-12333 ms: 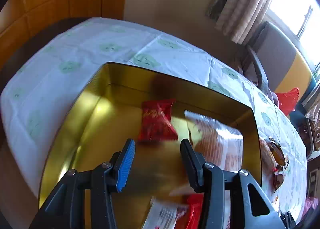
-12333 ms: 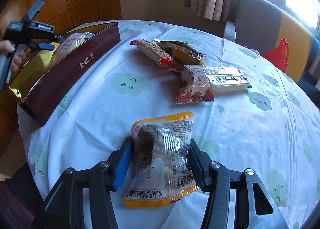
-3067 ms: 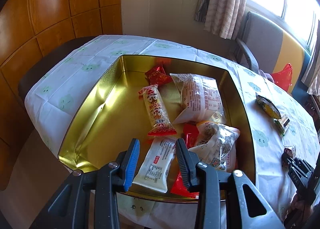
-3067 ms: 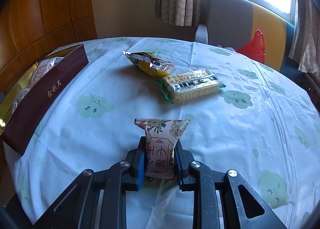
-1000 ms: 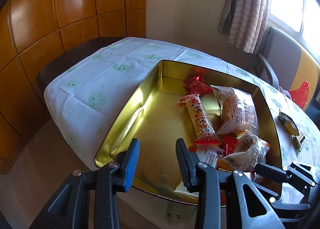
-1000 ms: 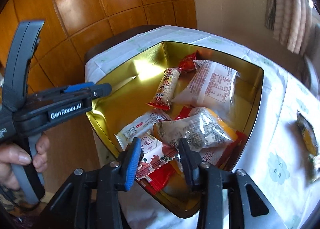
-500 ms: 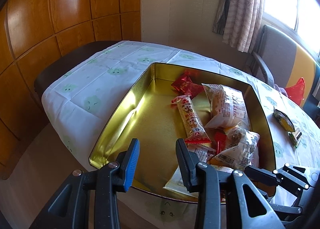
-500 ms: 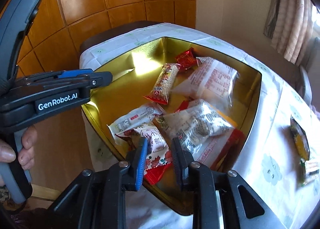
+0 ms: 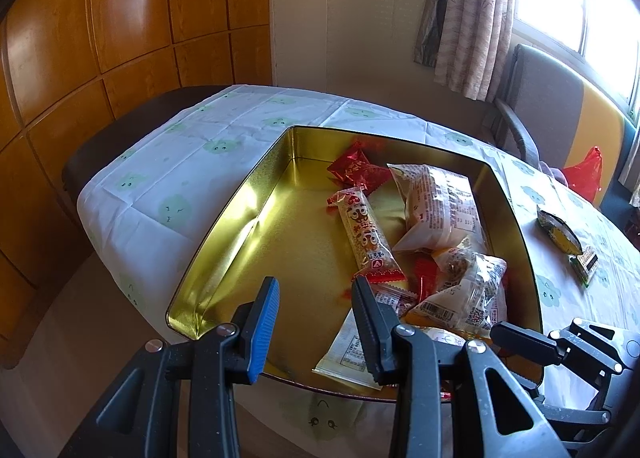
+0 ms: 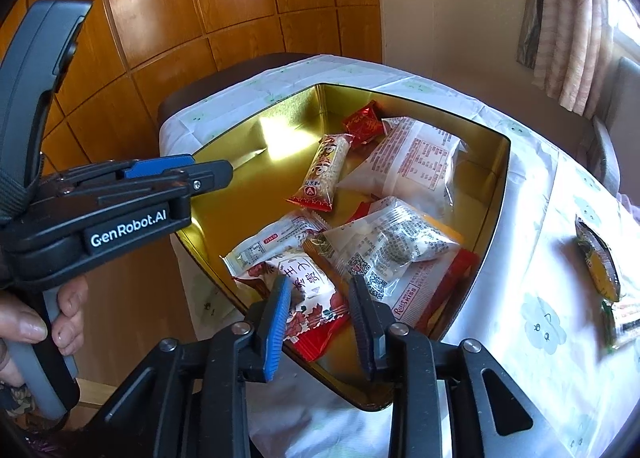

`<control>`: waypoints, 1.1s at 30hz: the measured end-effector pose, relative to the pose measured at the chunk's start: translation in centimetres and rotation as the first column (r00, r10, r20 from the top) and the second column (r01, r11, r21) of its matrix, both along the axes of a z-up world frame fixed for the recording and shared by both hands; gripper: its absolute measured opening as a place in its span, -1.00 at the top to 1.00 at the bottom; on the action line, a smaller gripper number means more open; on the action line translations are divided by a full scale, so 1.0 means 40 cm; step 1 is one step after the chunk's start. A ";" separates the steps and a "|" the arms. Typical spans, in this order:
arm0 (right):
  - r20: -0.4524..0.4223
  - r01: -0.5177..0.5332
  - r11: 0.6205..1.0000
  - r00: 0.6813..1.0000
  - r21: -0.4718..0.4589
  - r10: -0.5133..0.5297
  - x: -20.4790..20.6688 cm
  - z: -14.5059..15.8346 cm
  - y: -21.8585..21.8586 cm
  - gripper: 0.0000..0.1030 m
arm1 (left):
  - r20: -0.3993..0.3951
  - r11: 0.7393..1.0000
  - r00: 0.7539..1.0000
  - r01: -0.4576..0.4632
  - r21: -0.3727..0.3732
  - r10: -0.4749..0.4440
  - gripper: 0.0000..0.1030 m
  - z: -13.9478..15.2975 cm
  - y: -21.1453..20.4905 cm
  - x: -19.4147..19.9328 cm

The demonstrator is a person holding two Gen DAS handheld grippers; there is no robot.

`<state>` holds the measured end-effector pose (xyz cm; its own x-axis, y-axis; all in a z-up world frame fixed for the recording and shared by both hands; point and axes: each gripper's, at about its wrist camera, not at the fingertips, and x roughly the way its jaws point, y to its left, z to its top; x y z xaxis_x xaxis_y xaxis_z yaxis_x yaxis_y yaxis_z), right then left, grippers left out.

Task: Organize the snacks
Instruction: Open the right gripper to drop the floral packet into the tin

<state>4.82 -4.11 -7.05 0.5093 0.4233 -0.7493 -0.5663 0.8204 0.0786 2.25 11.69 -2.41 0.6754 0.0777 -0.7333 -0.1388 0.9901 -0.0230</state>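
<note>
Two snacks outside the tin: a dark yellow packet [image 10: 596, 258] and a cracker pack [image 10: 624, 318] are lying on the surface [image 9: 180, 161], well apart from the gold tin [image 9: 240, 193]
Step in hand: the person is dropping the flowered packet [image 10: 304, 278] into the tin, at its near corner
Right tool [image 10: 320, 282]: its jaws have just been opening; the flowered packet is lying between them, but the pads are no longer seeming to press on it, so I am judging it as released
Flowered packet: it is resting on top of a white wrapper [image 10: 272, 242] and a red one, and its lower end is hanging over the near rim of the tin
Left tool [image 9: 315, 284]: it is hovering over the near edge of the tin with the jaws partly apart and nothing between them
Progress: most snacks are sitting inside the tin already, I am thinking
Next move: the right tool is needing to lift clear without dragging the packet out, then to travel to the two snacks on the surface
Risk: the packet is possibly sliding over the rim
</note>
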 end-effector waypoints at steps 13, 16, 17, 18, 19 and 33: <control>0.026 0.021 1.000 0.999 0.001 -0.021 -0.009 0.008 -0.008 0.39 | 0.000 1.000 1.000 0.017 0.007 -0.017 0.26 -0.002 -0.008 -0.002; 0.034 0.028 1.000 0.999 0.006 -0.028 -0.009 0.013 -0.011 0.39 | 0.000 1.000 1.000 0.019 0.008 -0.019 0.26 -0.003 -0.010 -0.002; 0.035 0.031 0.999 0.999 0.009 -0.031 -0.009 0.015 -0.013 0.38 | -0.001 1.000 1.000 0.022 0.008 -0.022 0.26 -0.003 -0.012 -0.003; 0.036 0.033 0.999 0.999 0.012 -0.034 -0.010 0.017 -0.016 0.38 | -0.001 1.000 1.000 0.023 0.009 -0.023 0.26 -0.004 -0.014 -0.003; 0.037 0.036 0.999 0.999 0.015 -0.036 -0.011 0.018 -0.018 0.37 | -0.002 1.000 1.000 0.027 0.010 -0.027 0.26 -0.004 -0.015 -0.003; 0.075 0.107 0.992 0.991 0.072 -0.112 -0.027 0.062 -0.085 0.20 | 0.000 0.997 0.997 0.071 0.019 -0.071 0.26 0.004 -0.047 -0.007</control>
<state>3.73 -7.51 -4.57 0.6117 0.4104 -0.6763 -0.4801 0.8720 0.0950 1.98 9.81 -2.25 0.6801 0.0432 -0.7319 -0.0683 0.9977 -0.0045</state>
